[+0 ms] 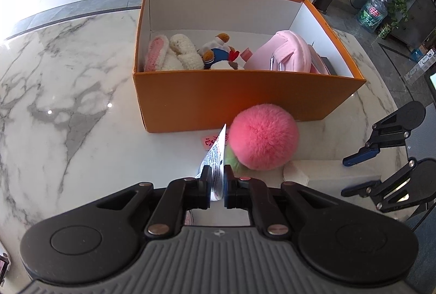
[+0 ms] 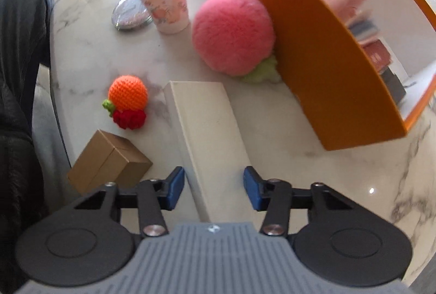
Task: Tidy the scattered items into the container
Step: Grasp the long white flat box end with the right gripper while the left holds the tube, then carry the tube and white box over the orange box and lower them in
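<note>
Left gripper (image 1: pixel 217 186), jaws closed flat on the crimped end of a printed tube (image 1: pixel 215 157); seen from the right wrist, the same tube (image 2: pixel 170 2) stands white with a peach design, its cap end down on the marble table (image 1: pixel 68 92), near the table's front edge. Right gripper (image 2: pixel 214 189), pointing steeply down, its blue pads (image 2: pixel 176 186) straddling the near end of a long cream box (image 2: pixel 207 135) that lies flat on the table; a gap shows between each pad and the box wall, so the box is not clamped. Just beyond the left gripper, a fluffy pink pom-pom (image 1: pixel 263 137) with a green leaf tuft rests on the table, touching the near wall of the orange container (image 1: pixel 245 100). The container stands toward the middle of the table and holds a cream plush rabbit (image 1: pixel 174 55), a small white, blue and orange plush figure (image 1: pixel 219 52), a pink pouch (image 1: pixel 286 54) and some flat boxes against its right wall. Beside the cream box lie a crocheted orange-and-red fruit charm (image 2: pixel 128 100) and, closer to the table's front edge, a brown cardboard box (image 2: pixel 109 165). A round silver tin (image 2: pixel 130 11) lies behind the tube. A person's dark sleeve (image 2: pixel 19 103) fills the left margin of the right wrist view.
</note>
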The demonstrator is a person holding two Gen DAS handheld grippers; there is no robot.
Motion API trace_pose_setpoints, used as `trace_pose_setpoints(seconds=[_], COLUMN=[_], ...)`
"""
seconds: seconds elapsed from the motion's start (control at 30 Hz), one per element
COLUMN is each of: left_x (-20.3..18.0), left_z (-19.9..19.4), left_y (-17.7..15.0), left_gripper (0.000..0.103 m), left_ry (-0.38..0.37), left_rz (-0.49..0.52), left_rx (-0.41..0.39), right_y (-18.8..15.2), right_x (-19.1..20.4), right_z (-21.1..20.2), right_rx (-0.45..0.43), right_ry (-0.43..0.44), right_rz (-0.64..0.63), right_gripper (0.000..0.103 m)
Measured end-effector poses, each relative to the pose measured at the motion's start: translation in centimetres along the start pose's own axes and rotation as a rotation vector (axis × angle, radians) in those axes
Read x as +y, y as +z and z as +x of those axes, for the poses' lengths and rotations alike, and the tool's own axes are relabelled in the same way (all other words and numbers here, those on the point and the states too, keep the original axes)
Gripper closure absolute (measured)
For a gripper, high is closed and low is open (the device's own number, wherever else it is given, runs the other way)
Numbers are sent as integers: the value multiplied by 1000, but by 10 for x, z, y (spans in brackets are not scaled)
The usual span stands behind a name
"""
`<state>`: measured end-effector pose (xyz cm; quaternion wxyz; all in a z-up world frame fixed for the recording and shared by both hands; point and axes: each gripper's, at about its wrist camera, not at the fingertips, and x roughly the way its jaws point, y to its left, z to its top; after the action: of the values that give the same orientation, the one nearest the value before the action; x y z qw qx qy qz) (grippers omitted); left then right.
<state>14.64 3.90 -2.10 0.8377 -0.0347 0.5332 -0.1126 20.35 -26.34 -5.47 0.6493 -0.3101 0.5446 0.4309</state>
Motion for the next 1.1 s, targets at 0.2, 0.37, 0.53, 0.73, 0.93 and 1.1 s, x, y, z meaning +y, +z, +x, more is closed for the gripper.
trace_pose_setpoints(seconds=[0.2, 0.37, 0.53, 0.73, 0.93, 1.1], left_x=[0, -1, -7, -13, -15, -17], left_z=[-1, 1, 2, 8, 10, -3], left_y=[-1, 1, 3, 3, -3, -5], left_gripper=[95, 95, 94, 90, 94, 95], left_ry=[9, 21, 51, 95, 87, 75], left_rz=[-3, 10, 47, 90, 103, 114], left_rx=[-4, 10, 17, 21, -5, -43], right_y=[3, 8, 21, 31, 22, 4], right_x=[-5, -13, 3, 11, 19, 23], right_z=[-3, 0, 14, 27, 26, 13], right_rx=[0, 15, 60, 70, 42, -16], right_ry=[-20, -41, -143, -153, -215, -213], right_rz=[60, 56, -50, -93, -90, 4], right_gripper=[71, 73, 69, 68, 72, 73])
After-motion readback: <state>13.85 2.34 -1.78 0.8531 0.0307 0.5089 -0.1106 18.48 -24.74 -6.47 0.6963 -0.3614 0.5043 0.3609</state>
